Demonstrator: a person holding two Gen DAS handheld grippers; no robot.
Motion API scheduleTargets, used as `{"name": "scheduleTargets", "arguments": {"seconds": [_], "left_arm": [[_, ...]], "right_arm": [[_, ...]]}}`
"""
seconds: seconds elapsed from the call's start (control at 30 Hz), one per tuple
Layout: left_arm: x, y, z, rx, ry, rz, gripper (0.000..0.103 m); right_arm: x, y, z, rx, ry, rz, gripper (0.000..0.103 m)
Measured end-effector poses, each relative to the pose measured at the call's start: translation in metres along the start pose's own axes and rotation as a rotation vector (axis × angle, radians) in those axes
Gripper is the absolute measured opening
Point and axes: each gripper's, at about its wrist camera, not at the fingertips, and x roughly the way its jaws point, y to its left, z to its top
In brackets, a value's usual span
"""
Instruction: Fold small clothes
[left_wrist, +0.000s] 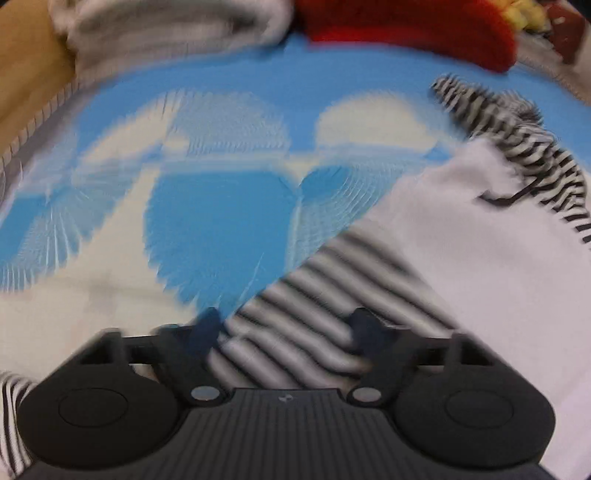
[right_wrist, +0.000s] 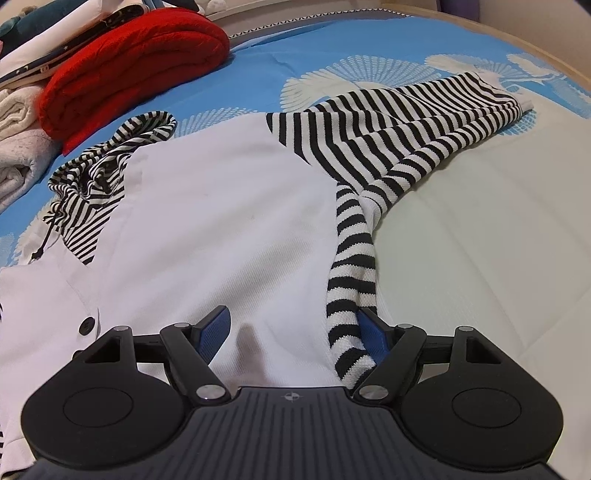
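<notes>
A small white hooded top with black-and-white striped sleeves and hood lies spread on the blue and white bedspread. One striped sleeve stretches to the far right, and its striped hood lies at the left. My right gripper is open over the white body, with a striped band of the top beside its right finger. My left gripper is open just above a striped sleeve; that view is blurred. The white body lies to its right, the hood further back.
A folded red knit and a stack of folded pale clothes sit at the far left of the bed. In the left wrist view the red knit and a pale pile lie at the back. The bed's wooden edge is at left.
</notes>
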Motion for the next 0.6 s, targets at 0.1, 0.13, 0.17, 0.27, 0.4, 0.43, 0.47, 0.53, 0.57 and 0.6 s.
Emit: {"name": "scheduleTargets", "arguments": {"seconds": [0.1,0.13,0.17,0.27,0.4,0.43,0.47,0.53,0.57,0.6], "left_arm": [[-0.016,-0.024,0.003,0.110,-0.032,0.006,0.002],[-0.024,-0.025,0.006,0.133,-0.091,0.044,0.002],[-0.031,-0.018,0.014,0.098,-0.136,0.078,0.001],[-0.029,0.015,0.032,-0.110,-0.187,0.058,0.002],[-0.009,0.031,0.019,-0.189,-0.091,0.139,0.044],[-0.021,0.041,0.009,-0.257,-0.132,0.106,0.059],[-0.039,0.056,-0.004,-0.349,-0.183,0.063,0.079],[-0.077,0.087,-0.032,-0.542,-0.267,0.012,0.085],[-0.094,0.103,-0.050,-0.653,-0.285,-0.014,0.085],[-0.108,0.118,-0.068,-0.763,-0.288,-0.041,0.085]], "right_arm": [[0.001,0.001,0.001,-0.009,0.006,-0.003,0.079],[0.001,0.001,0.000,-0.012,0.007,-0.005,0.079],[0.001,0.001,0.000,-0.015,0.008,-0.007,0.079],[0.002,0.002,0.001,-0.016,0.011,-0.002,0.079],[0.001,-0.002,0.003,-0.019,0.020,0.009,0.079],[-0.001,-0.004,0.003,-0.012,0.022,0.019,0.079],[-0.002,-0.007,0.004,-0.003,0.024,0.029,0.079],[-0.002,-0.011,0.005,0.015,0.033,0.047,0.079],[-0.003,-0.013,0.005,0.025,0.037,0.054,0.079],[-0.003,-0.014,0.005,0.031,0.039,0.057,0.079]]}}
